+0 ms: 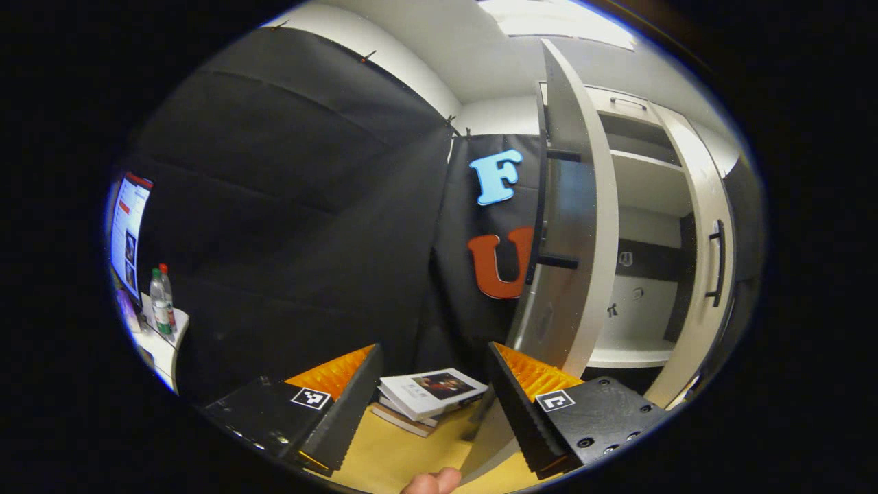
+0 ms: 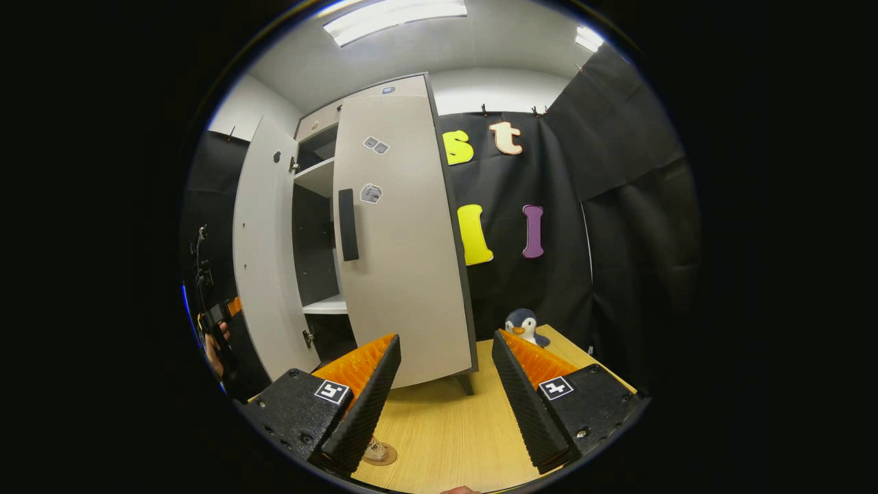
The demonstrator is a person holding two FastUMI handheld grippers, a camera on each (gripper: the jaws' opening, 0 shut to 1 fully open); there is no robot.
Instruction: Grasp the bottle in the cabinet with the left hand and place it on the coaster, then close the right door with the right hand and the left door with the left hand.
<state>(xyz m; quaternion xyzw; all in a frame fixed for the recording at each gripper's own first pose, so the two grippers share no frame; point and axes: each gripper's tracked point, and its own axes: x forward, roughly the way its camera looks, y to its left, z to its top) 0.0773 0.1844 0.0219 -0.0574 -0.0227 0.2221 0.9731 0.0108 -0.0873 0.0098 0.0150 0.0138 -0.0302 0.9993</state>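
Currently your left gripper [image 1: 432, 412] jaws wide, empty, facing cabinet [image 1: 638, 274] left door [image 1: 576, 233]. Right gripper [image 2: 446, 405] wide, empty, before right door [image 2: 405, 240]. Coaster [image 2: 378, 453] on table [image 2: 446, 439]; bottle location cannot tell.

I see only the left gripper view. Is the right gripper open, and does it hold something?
Observer: The right gripper is open and holds nothing.
Operator: Is the coaster near it?
Observer: Yes. The coaster lies on the table by the tip of one finger. Something small stands on it, mostly hidden.
Operator: What else is on that side?
Observer: A penguin toy stands on the table, right of the cabinet.
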